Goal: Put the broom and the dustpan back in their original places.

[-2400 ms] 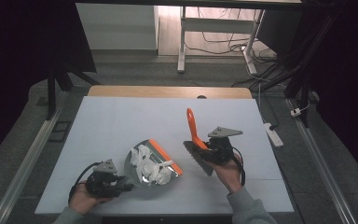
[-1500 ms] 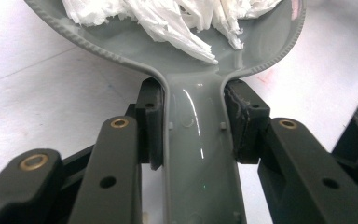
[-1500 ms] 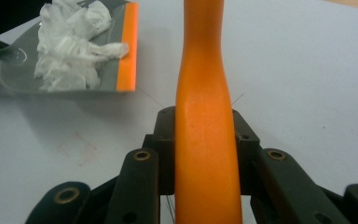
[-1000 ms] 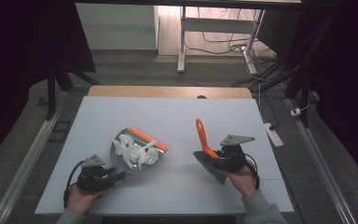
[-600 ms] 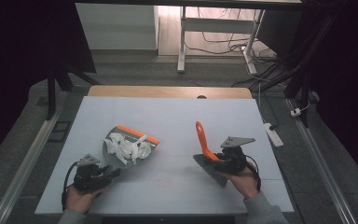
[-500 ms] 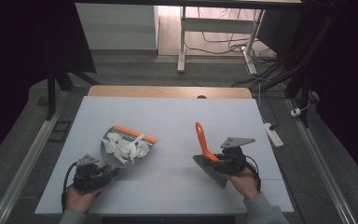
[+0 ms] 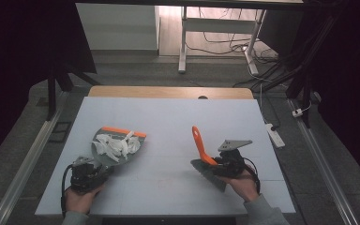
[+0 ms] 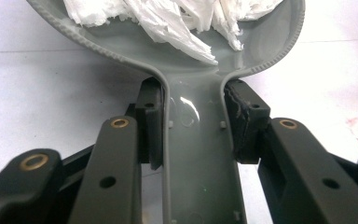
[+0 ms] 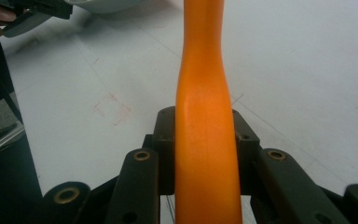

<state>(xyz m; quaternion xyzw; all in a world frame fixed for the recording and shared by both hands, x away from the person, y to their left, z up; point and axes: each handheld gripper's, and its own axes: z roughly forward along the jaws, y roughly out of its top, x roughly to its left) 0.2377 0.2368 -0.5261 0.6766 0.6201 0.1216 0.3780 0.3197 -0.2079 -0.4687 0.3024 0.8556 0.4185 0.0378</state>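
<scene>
Left gripper (image 7: 88, 174) is clamping the grey dustpan (image 7: 117, 151) by its handle, lower left, keeping it level so the paper scraps (image 7: 116, 144) stay in. Right gripper (image 7: 225, 164) is gripping the orange brush (image 7: 198, 143) lower right, parked clear.

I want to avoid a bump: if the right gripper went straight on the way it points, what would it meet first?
Probably nothing: the right gripper, shut on the orange brush handle, points up-left over bare table. The dustpan seems off to the side of that line, though depth is unclear.

Black tool (image 8: 193, 140) arms carry brass pins; grey sleeves (image 7: 267, 213).
</scene>
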